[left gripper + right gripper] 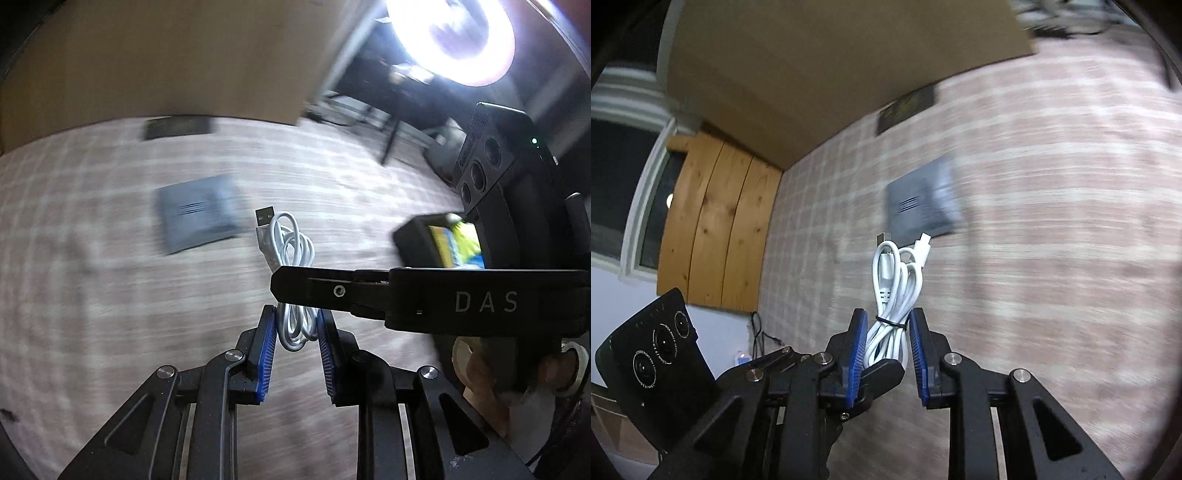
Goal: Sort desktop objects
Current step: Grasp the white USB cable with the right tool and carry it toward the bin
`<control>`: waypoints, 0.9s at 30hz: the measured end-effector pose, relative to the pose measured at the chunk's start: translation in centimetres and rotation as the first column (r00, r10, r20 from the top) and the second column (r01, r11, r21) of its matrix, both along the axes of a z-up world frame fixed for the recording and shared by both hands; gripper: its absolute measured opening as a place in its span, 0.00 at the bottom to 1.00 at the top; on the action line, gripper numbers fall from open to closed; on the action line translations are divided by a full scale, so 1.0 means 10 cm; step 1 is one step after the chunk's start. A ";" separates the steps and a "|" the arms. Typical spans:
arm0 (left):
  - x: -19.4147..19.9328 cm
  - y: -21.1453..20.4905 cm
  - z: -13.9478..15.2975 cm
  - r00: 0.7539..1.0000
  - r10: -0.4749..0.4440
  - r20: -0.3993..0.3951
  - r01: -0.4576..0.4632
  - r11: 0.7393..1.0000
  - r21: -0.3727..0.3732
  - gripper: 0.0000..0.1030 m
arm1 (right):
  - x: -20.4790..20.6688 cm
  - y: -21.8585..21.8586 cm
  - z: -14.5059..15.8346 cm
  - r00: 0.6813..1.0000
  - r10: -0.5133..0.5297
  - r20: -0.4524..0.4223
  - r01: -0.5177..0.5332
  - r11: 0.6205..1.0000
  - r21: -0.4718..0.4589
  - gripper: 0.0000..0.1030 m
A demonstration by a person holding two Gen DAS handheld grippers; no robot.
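Observation:
A coiled white USB cable [291, 258] is held in the air above the checked tablecloth. My left gripper [297, 317] has its blue pads closed on the cable's lower loops. My right gripper [888, 321] is also closed on the same cable [897, 291], near its black tie. The right gripper's black finger [314, 288] crosses in front of the cable in the left wrist view. The left gripper's tip [882, 373] shows low between the right fingers. A dark grey flat box [199, 218] lies on the cloth beyond; it also shows in the right wrist view [921, 206].
A small black rectangular item [177, 127] lies near the far edge by a brown cardboard wall [166, 55]; it also shows in the right wrist view [905, 107]. A bright lamp [454, 37] glares upper right. Wooden panelling [716, 225] stands at left.

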State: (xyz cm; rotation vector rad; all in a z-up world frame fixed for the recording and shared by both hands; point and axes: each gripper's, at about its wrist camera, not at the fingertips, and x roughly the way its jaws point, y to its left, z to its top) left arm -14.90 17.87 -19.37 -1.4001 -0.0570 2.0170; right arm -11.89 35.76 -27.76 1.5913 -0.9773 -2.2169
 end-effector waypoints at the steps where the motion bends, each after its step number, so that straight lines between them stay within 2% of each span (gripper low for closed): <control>1: 0.04 0.10 0.03 1.000 -0.019 -0.003 0.019 1.000 0.004 0.24 | 0.06 0.11 0.03 1.000 -0.018 -0.002 0.018 1.000 0.011 0.21; 7: 0.22 0.97 0.15 0.989 -0.146 -0.022 0.147 0.989 0.022 0.24 | 0.47 0.84 0.23 0.991 -0.130 -0.018 0.131 0.986 0.106 0.20; 11: 0.35 1.58 0.20 0.975 -0.213 -0.061 0.214 0.977 -0.002 0.24 | 0.65 1.31 0.32 0.982 -0.189 -0.019 0.190 0.969 0.156 0.17; 14: 0.40 1.84 0.19 0.971 -0.235 -0.049 0.235 0.972 0.000 0.24 | 0.67 1.53 0.34 0.978 -0.209 -0.004 0.205 0.957 0.206 0.17; 20: 0.38 2.15 0.06 0.956 -0.292 0.010 0.292 0.956 -0.001 0.24 | 0.68 1.77 0.28 0.977 -0.212 0.040 0.191 0.937 0.292 0.17; 22: 0.40 2.20 0.04 0.953 -0.301 0.018 0.301 0.953 -0.013 0.30 | 0.67 1.80 0.26 0.977 -0.205 0.053 0.179 0.935 0.307 0.17; 23: 0.40 2.20 0.04 0.953 -0.302 0.020 0.302 0.953 -0.019 0.41 | 0.68 1.83 0.27 0.976 -0.212 0.051 0.185 0.927 0.326 0.18; 24: 0.40 2.18 0.04 0.954 -0.299 0.016 0.300 0.954 -0.021 0.46 | 0.70 1.86 0.29 0.974 -0.220 0.049 0.191 0.920 0.341 0.21; 27: 0.39 2.12 0.07 0.955 -0.296 0.010 0.296 0.955 -0.023 0.46 | 0.73 1.94 0.36 0.970 -0.243 0.027 0.219 0.913 0.343 0.25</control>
